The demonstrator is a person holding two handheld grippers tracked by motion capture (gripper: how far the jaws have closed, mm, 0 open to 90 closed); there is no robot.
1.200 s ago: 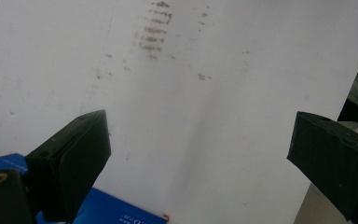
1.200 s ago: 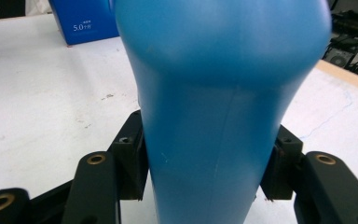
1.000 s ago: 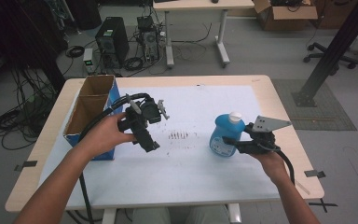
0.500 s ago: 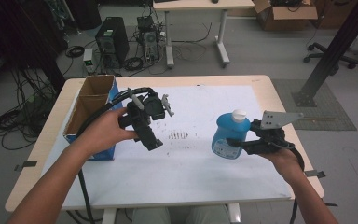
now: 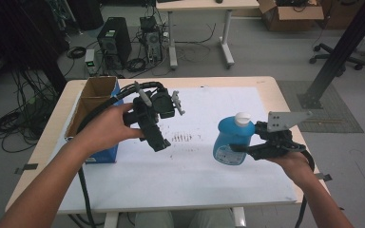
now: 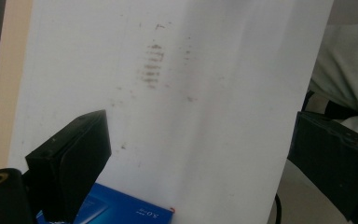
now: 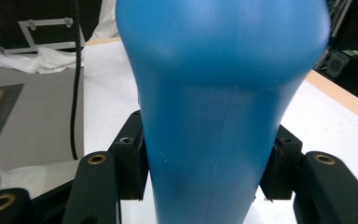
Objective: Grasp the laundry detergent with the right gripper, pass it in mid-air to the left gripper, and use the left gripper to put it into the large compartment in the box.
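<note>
Right gripper view puts the blue plastic bottle up close, its narrow waist pinched between the two black jaws of the right claw, whose pads press on either side of it. From the high view the same blue plastic bottle, with its white cap, hangs upright above the right part of the white sheet that covers the wooden tabletop, gripped by the right claw from its right side. Well apart, over the sheet's left part, the left claw is held tilted in the other hand; in the left gripper view its jaws stand wide apart with nothing between them. Smudged dark marks lie on the sheet between the two claws. An open cardboard box with blue sides sits at the tabletop's left edge.
</note>
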